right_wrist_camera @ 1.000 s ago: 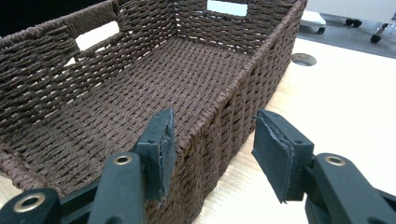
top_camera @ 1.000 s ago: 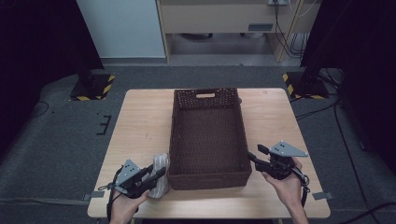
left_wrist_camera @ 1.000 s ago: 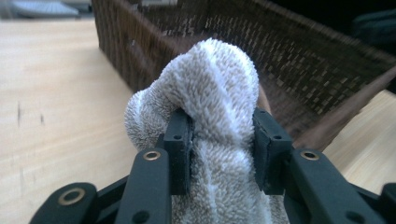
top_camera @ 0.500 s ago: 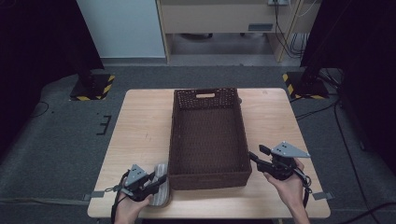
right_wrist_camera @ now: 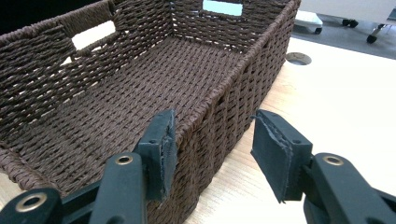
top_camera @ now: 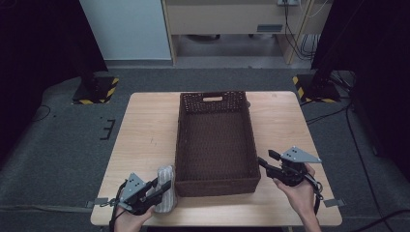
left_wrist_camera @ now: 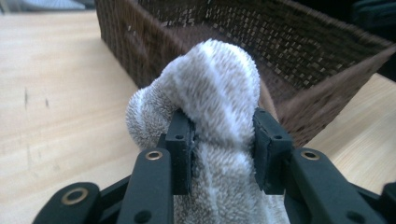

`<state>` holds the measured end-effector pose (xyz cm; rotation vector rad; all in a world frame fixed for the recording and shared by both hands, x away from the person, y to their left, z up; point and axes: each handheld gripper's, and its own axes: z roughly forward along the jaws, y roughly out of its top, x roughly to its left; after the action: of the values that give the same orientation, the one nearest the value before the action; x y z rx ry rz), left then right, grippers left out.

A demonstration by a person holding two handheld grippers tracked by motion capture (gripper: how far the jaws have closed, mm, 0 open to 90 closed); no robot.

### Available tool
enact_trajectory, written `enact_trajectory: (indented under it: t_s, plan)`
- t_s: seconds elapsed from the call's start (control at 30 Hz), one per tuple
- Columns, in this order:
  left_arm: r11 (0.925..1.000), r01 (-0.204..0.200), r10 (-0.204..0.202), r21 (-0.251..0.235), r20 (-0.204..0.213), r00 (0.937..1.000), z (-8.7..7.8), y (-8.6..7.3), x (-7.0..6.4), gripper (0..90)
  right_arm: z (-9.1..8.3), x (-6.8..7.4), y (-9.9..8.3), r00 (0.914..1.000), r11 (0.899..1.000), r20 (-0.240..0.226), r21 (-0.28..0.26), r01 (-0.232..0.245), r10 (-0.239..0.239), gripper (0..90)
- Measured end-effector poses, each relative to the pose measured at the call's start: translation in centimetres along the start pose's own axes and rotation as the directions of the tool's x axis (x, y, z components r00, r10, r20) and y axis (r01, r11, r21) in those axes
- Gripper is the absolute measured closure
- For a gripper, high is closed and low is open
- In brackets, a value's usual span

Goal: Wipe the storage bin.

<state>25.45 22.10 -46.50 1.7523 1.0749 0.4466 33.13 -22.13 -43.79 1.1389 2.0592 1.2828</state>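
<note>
Fluffy grey-white towel [left_wrist_camera: 219, 93] sits pinched between the jaws of the left hand-held gripper [left_wrist_camera: 223, 140], just beside the wicker basket's [top_camera: 216, 186] near-left corner on the table [top_camera: 145, 135]. The right hand-held gripper [right_wrist_camera: 212, 144], jaws spread, straddles the basket's near-right wall.

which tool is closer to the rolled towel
Left. The left tool is clamped on the towel beside the basket's near left corner; the right tool sits open across the basket at its right wall.
</note>
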Motion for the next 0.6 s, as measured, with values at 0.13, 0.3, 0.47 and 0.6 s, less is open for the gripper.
enact_trajectory:
  t_s: [0.13,0.3,0.47,0.6]
  plan:
    - [0.9975,-0.006,0.007,0.070,-0.015,0.9999,1.0,-1.0,0.2,62.7,0.0,0.0,0.0,1.0000,1.000,0.001,0.000,-0.003,0.003,49.6]
    - [0.9939,-0.007,0.010,0.110,-0.025,0.9996,2.2,-1.9,0.4,62.5,0.1,0.1,0.0,1.0000,1.000,-0.001,-0.004,0.006,-0.006,49.9]
    - [0.9870,-0.008,0.015,0.161,-0.043,0.9989,3.5,-2.7,1.0,62.2,0.2,0.3,0.1,1.0000,1.000,-0.008,-0.003,0.004,-0.004,49.8]
    - [0.9866,0.002,0.006,0.163,-0.048,0.9988,3.7,-2.5,1.4,62.0,0.2,0.4,0.2,1.0000,1.000,-0.006,-0.004,0.006,-0.006,49.7]
